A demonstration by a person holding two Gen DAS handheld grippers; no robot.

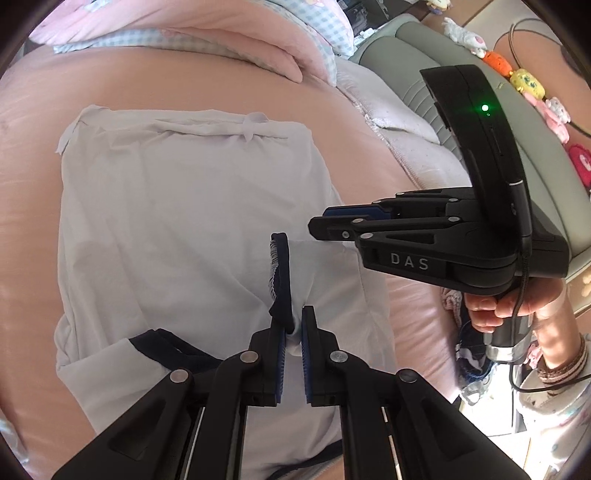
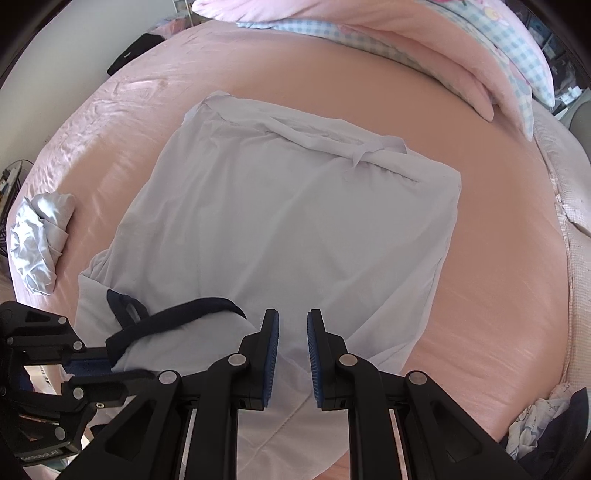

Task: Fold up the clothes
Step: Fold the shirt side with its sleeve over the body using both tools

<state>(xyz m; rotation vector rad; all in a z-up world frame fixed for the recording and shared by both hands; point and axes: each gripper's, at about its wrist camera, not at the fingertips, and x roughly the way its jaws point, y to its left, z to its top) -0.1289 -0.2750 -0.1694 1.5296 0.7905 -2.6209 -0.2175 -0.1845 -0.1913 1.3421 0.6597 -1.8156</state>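
A white garment (image 1: 184,203) (image 2: 295,221) with navy trim (image 2: 177,317) lies spread on the pink bed sheet (image 1: 351,122) (image 2: 498,258). My left gripper (image 1: 293,332) (image 2: 107,363) is shut on its near edge, pinching white cloth and a strip of the navy trim (image 1: 280,273), which stands up past the left finger. My right gripper (image 2: 291,325) (image 1: 317,221) sits close to the right of it, jaws nearly together with a fold of the same white cloth between the pads. A hand (image 1: 517,306) holds the right gripper's handle.
A pink quilt and a checked pillow (image 1: 221,33) (image 2: 461,48) lie along the far side of the bed. A crumpled pale cloth (image 2: 37,240) sits at the left edge. Plush toys (image 1: 524,81) line a grey seat at the right. More clothes (image 2: 546,424) lie at the near right.
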